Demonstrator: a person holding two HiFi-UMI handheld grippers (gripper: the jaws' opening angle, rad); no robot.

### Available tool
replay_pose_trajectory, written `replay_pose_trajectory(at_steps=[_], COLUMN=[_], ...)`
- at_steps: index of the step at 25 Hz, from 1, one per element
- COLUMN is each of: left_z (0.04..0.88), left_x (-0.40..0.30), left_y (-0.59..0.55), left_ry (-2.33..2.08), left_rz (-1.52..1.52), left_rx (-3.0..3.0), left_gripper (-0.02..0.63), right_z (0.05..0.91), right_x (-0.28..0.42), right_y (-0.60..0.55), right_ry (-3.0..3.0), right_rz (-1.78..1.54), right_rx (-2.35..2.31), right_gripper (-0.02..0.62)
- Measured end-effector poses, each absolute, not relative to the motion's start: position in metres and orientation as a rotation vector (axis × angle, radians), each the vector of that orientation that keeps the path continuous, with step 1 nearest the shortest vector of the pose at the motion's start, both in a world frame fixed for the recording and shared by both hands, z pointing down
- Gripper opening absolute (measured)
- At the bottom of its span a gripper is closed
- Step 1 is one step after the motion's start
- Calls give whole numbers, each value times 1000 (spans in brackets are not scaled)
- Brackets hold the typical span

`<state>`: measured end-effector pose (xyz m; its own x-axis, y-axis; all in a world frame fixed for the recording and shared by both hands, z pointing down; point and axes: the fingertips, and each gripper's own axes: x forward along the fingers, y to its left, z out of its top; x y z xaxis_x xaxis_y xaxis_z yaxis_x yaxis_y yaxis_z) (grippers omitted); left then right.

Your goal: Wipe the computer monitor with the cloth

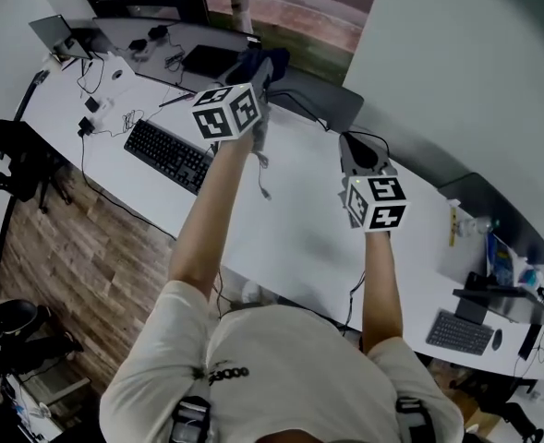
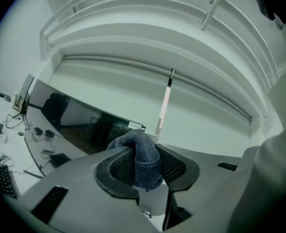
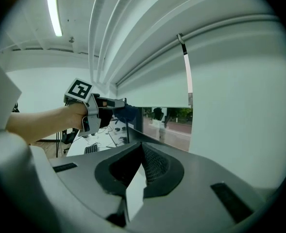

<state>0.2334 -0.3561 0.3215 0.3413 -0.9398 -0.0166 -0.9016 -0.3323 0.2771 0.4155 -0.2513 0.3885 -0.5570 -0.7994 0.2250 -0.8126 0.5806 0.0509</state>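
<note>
A dark blue cloth [image 2: 142, 158] is pinched between the jaws of my left gripper [image 2: 143, 166], which is shut on it. In the head view this gripper [image 1: 256, 70] holds the cloth [image 1: 249, 64] up by the left end of the dark monitor [image 1: 322, 100]. From the left gripper view the black screen [image 2: 77, 119] lies just beyond the cloth; whether they touch is unclear. My right gripper [image 1: 357, 151] hovers near the monitor's right end, its jaws shut on nothing [image 3: 142, 152]. The right gripper view also catches the left gripper [image 3: 103, 111] and the cloth [image 3: 126, 113].
A black keyboard [image 1: 166, 153] lies on the white desk [image 1: 281, 220] to the left, with cables, a dark pad [image 1: 211, 60] and a laptop [image 1: 55, 33] beyond. A second monitor [image 1: 493, 212] and keyboard [image 1: 457, 332] stand to the right. A chair [image 1: 13, 160] sits at far left.
</note>
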Motion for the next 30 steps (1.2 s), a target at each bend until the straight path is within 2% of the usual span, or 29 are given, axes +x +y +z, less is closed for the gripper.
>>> replay_pose_trajectory(at_steps=[15, 21, 30], left_z=[241, 244, 264], left_x=[233, 186, 108], left_y=[-311, -248, -133], left_ry=[-1758, -2003, -2159], left_rz=[-318, -35, 198], left_rx=[2513, 2508, 2519], left_gripper=[120, 120, 121], right_z=[350, 328, 317], right_x=[415, 392, 313], right_y=[-236, -219, -169], right_ry=[-2697, -2736, -2785], right_rz=[-13, -68, -131], right_rx=[1275, 1246, 1146], right_gripper=[-3, -3, -3])
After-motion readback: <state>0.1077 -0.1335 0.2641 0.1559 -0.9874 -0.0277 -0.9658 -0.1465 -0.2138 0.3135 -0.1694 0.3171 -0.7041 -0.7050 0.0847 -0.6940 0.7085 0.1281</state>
